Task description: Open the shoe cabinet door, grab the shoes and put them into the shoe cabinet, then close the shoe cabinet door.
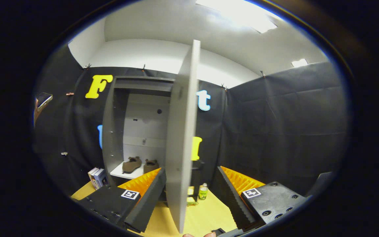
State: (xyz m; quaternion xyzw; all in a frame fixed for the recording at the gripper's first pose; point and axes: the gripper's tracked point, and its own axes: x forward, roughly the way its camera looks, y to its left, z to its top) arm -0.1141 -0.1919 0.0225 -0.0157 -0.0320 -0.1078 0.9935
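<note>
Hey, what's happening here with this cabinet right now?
A person is working a handheld gripper at a shoe cabinet. The cabinet door stands swung out, seen edge-on between the open fingers, which sit on either side of it without pressing on it. A pair of brown shoes already sits on the cabinet's shelf. A small green bottle stands on the wooden floor just past the door, and some books lean beside the cabinet. Shutting the door looks like what is left.
</note>
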